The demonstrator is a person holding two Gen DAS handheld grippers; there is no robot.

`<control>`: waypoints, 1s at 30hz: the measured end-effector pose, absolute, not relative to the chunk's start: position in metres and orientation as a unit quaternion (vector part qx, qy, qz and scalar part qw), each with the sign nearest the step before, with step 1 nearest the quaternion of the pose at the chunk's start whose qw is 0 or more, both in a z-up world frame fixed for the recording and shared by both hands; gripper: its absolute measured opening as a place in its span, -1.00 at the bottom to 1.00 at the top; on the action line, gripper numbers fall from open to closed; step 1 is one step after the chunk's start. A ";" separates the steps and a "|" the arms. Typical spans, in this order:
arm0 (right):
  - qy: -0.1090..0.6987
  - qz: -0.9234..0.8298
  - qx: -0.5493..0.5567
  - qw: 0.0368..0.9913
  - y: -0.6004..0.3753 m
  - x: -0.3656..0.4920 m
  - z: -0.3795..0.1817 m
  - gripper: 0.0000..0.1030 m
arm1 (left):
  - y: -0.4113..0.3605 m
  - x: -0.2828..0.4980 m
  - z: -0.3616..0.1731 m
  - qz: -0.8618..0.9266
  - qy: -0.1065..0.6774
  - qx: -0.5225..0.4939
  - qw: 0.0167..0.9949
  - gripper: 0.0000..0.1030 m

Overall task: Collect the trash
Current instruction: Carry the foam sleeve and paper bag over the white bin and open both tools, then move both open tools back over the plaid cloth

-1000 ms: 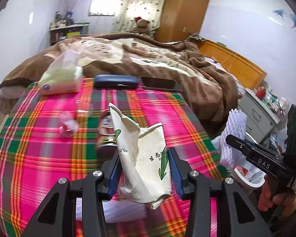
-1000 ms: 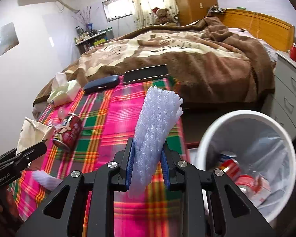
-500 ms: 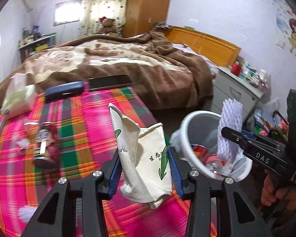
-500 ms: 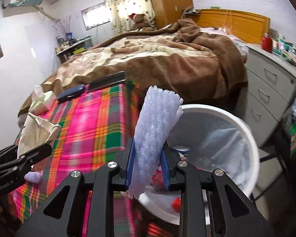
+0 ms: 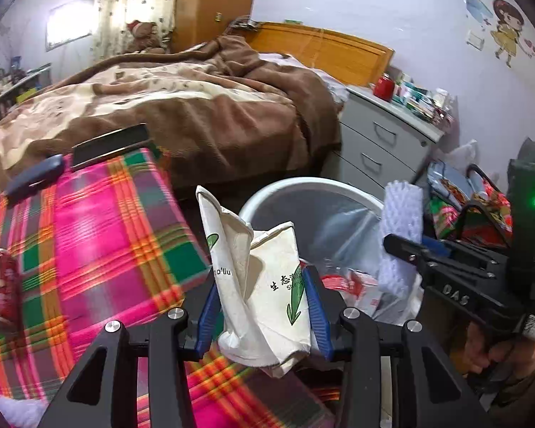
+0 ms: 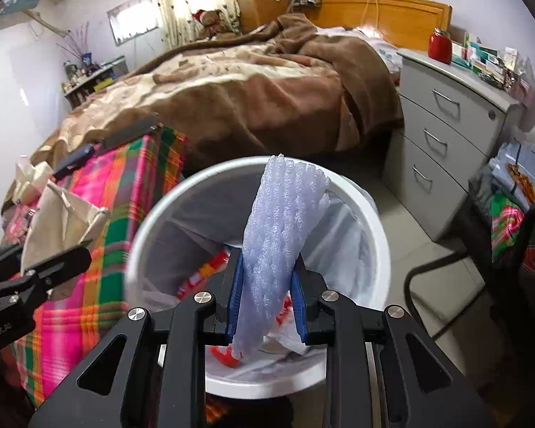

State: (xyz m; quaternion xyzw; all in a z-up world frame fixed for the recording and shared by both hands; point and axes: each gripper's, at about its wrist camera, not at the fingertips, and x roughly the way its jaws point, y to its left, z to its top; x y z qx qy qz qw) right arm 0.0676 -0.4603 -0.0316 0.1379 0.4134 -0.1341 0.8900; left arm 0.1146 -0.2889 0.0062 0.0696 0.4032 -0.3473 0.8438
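Both grippers loaded, both at the bin (image 6: 371, 214). The right gripper (image 6: 266, 299) is clamped on a foam net (image 6: 281, 235), jaws narrow, pads squeezing its lower half; the net stands upright right over the bin mouth. The left gripper (image 5: 260, 306) is closed on a paper bag (image 5: 264, 285), jaws wider apart because the bag is bulky. The bag hangs near the table (image 5: 89, 242) edge, just beside the bin rim, not clearly over the opening yet.

Progress, my read: mid-task. The bin already holds trash (red-and-white wrappers, crumpled plastic, on a clear liner). Two more pieces are about to go in. Neither is released yet. A can (image 5: 0, 292) lies on its side on the plaid cloth at the left, so that is left to collect. Something pale sits at the table's near corner, too blurred to name.

Looks: the net is pale lilac, ribbed mesh, soft, tube-shaped, top end flaring and leaning slightly right. The bag is cream paper, creased and folded in on itself, green leaf print and some lettering, bottom corner poking below the jaws. Both are light and should drop freely once the jaws open (the net could cling to a pad). The bag needs a shift right first, I'd guess.
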 end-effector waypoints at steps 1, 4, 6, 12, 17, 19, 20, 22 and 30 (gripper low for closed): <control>0.418 -0.135 0.140 0.887 -0.463 0.067 -0.033 -0.50 | -0.296 0.114 0.004 -0.349 0.405 0.075 0.841 -0.12; 0.430 -0.138 0.142 0.881 -0.469 0.066 -0.039 -0.49 | -0.313 0.113 -0.003 -0.358 0.412 0.085 0.834 -0.12; 0.436 -0.139 0.142 0.878 -0.472 0.066 -0.041 -0.48 | -0.322 0.111 -0.005 -0.363 0.408 0.093 0.832 -0.11; 0.438 -0.147 0.131 0.877 -0.475 0.064 -0.041 -0.24 | -0.335 0.107 -0.008 -0.375 0.409 0.092 0.827 -0.04; 0.427 -0.145 0.146 0.881 -0.479 0.059 -0.041 0.16 | -0.331 0.108 -0.005 -0.369 0.406 0.088 0.831 0.24; 0.426 -0.149 0.145 0.880 -0.478 0.059 -0.041 0.16 | -0.327 0.109 -0.004 -0.367 0.407 0.084 0.833 0.27; 0.425 -0.151 0.143 0.881 -0.477 0.058 -0.040 0.16 | -0.325 0.109 -0.004 -0.363 0.406 0.084 0.835 0.28; 0.422 -0.154 0.144 0.882 -0.476 0.058 -0.039 0.16 | -0.321 0.109 -0.003 -0.360 0.404 0.081 0.837 0.29; 0.412 -0.150 0.144 0.887 -0.466 0.058 -0.034 0.17 | -0.299 0.108 0.001 -0.350 0.402 0.062 0.843 0.30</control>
